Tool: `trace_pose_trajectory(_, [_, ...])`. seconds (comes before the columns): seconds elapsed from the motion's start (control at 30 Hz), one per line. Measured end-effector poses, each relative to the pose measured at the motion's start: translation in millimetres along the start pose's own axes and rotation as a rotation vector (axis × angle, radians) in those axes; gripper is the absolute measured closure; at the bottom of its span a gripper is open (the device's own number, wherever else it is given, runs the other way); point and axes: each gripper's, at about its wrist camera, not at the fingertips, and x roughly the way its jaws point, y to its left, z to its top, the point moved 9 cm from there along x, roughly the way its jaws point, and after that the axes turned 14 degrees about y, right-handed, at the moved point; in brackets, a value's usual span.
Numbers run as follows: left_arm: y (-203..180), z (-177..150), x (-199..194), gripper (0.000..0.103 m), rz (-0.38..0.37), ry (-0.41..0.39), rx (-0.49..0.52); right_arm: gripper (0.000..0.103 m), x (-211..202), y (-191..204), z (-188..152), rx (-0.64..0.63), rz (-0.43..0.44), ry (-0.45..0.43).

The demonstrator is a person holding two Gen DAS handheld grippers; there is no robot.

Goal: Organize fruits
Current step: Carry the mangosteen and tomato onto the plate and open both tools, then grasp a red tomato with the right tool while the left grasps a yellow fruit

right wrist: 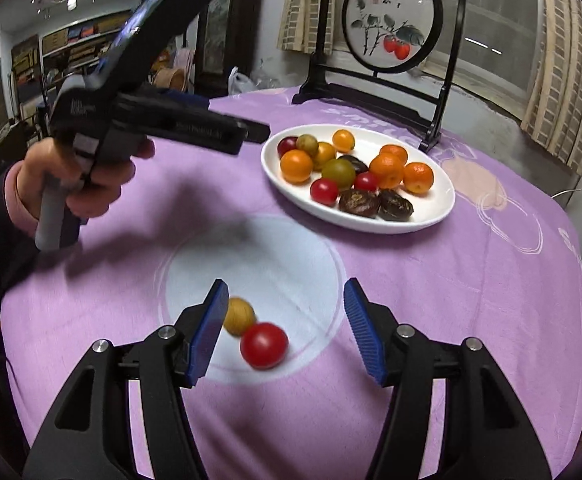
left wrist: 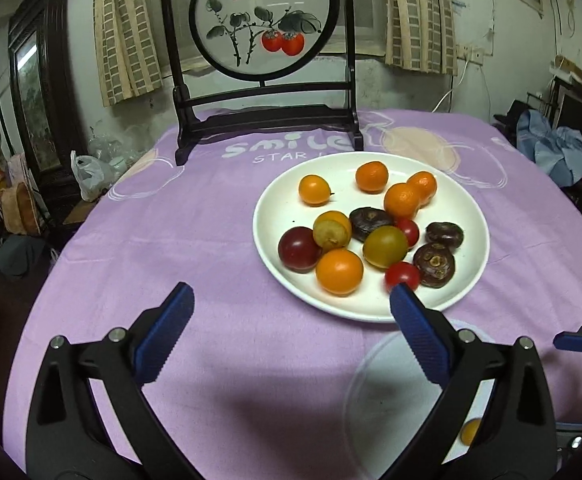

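A white plate (left wrist: 275, 248) (right wrist: 431, 216) on the purple tablecloth holds several fruits: orange kumquats, red cherry tomatoes, yellow-green and dark red plums, dark brown water chestnuts. My left gripper (left wrist: 291, 312) is open and empty, hovering just in front of the plate, its right finger near a red tomato (left wrist: 402, 276). My right gripper (right wrist: 287, 328) is open above a white circle printed on the cloth (right wrist: 275, 256). A red tomato (right wrist: 264, 345) and a yellow fruit (right wrist: 240, 315) lie blurred between its fingers, apart from the pads. The left gripper (right wrist: 251, 130) shows in the right wrist view too.
A dark wooden stand with a round persimmon painting (left wrist: 265, 16) (right wrist: 391, 20) stands at the table's far side behind the plate. The yellow fruit also peeks out in the left wrist view (left wrist: 471, 432). Room clutter surrounds the table edges.
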Motion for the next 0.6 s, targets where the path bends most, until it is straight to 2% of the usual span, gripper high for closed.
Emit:
trace_pose_trajectory(0.1, [-4,-2,-1,0.003,-0.012,0.004,0.011,0.042,10,6,-6,-0.022,0.02,0.046])
trace_pose_trajectory(0.3, [-9,-4,-1,0.003,0.023,0.0,0.047,0.043,30,21,-19,-0.083,-0.003,0.137])
trace_pose_trajectory(0.5, [-13,-5,-1,0.003,0.013,0.008,0.064,0.06,37,18,-26,-0.071,0.011,0.174])
trace_pose_trajectory(0.6, [-12,-5,-2,0.003,0.011,0.003,0.059,0.062,41,14,-29,-0.058,0.01,0.189])
